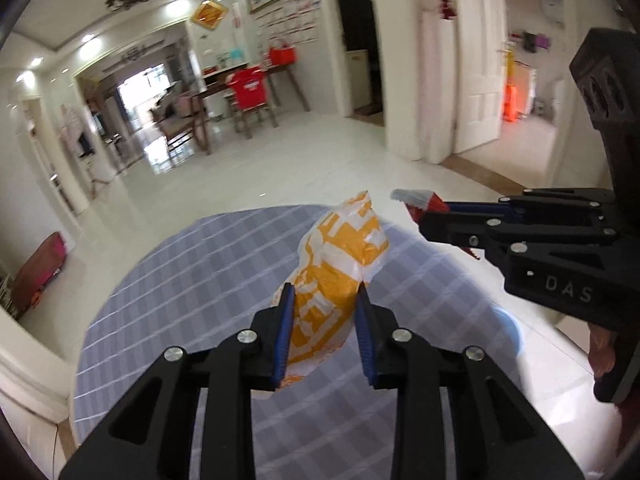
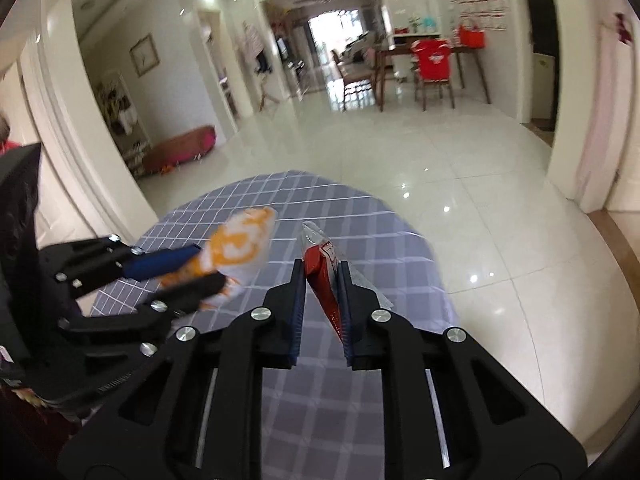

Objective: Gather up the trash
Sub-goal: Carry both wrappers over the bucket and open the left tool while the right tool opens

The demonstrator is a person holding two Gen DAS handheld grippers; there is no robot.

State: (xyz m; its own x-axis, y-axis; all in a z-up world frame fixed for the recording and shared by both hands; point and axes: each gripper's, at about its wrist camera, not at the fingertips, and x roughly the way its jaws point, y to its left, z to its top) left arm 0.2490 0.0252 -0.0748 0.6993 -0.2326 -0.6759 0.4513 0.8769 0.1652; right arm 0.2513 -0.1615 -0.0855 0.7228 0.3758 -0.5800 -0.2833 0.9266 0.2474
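Left hand-held gripper (image 1: 324, 300) clamps yellow bag (image 1: 340, 256); right hand-held gripper (image 2: 320, 280) red wrapper (image 2: 322, 280).

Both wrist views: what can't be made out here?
- Any trash bin: outside both views.
- Print on the orange-and-white bag: crumpled in the left view, motion-blurred in the right.
- Red wrapper label: too small; lower end hidden by the right tongs.
- Table near edge: hidden behind the left tongs.

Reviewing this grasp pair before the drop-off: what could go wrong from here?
1. The left gripper pinches only the lower part of the yellow bag; thin film could slip out.
2. The right gripper holds the red wrapper edge-on, so it may slide free.
3. Both grippers hang close together over the table; they could collide.
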